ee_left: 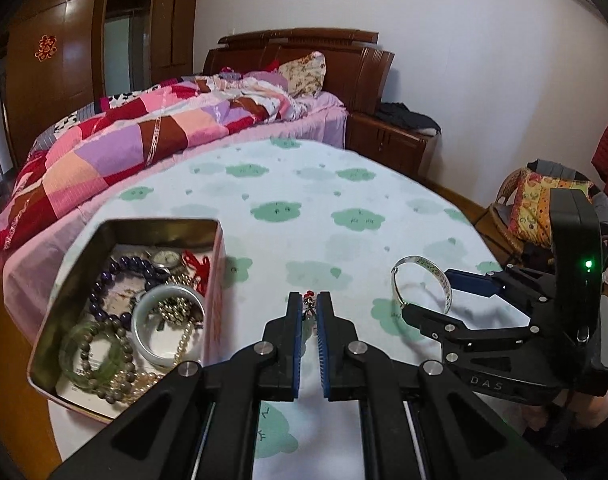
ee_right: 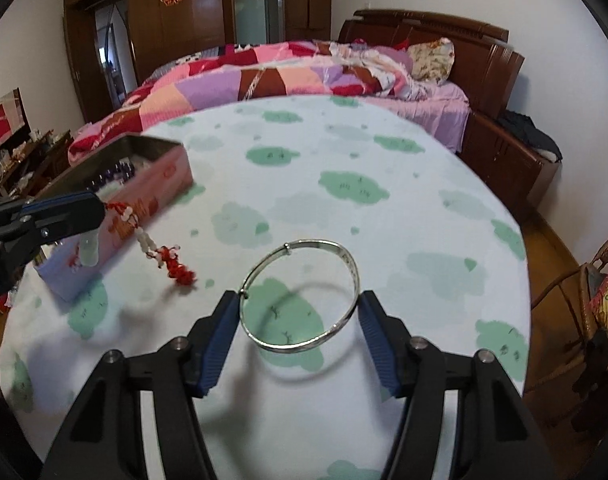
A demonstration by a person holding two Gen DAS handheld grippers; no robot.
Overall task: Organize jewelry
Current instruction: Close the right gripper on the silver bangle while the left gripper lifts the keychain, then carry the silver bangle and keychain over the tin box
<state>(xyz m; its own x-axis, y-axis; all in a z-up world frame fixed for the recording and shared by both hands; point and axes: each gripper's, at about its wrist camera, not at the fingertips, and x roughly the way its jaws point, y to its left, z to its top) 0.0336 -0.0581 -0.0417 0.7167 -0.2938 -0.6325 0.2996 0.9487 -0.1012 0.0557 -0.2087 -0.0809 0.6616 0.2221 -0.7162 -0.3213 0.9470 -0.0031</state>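
Gripping a red-and-white beaded charm (ee_right: 160,248), the left gripper (ee_left: 309,306) has its blue-padded jaws pressed nearly together on the string's upper end; in the right wrist view the charm dangles from that gripper, entering at 9 o'clock, with its red tassel end low over the tablecloth (ee_right: 384,152), though whether the tassel touches the cloth is hard to tell. Only a small red bead and a bit of metal show between the pads in the left wrist view.

The right gripper (ee_right: 300,312) stands spread around a silver bangle (ee_right: 304,292). The bangle sits between its two blue pads and meets them at both sides, tilted up from the cloth, with its shadow falling on the green cloud print beneath. In the left wrist view this same gripper and bangle lie at 3 o'clock of the left gripper.

An open pink tin box (ee_left: 64,304) rests on the table at 9 o'clock of the left gripper in its own view. Inside lie a purple bead bracelet (ee_left: 108,284), a pale jade bangle (ee_left: 160,324), a green bangle (ee_left: 84,356), a wristwatch (ee_left: 166,258), a pearl strand (ee_left: 180,344) and red cord (ee_left: 196,268), all tangled together.

Beyond the table at 12 o'clock stands a bed with a patchwork quilt (ee_left: 136,136) and a wooden headboard (ee_left: 336,56).
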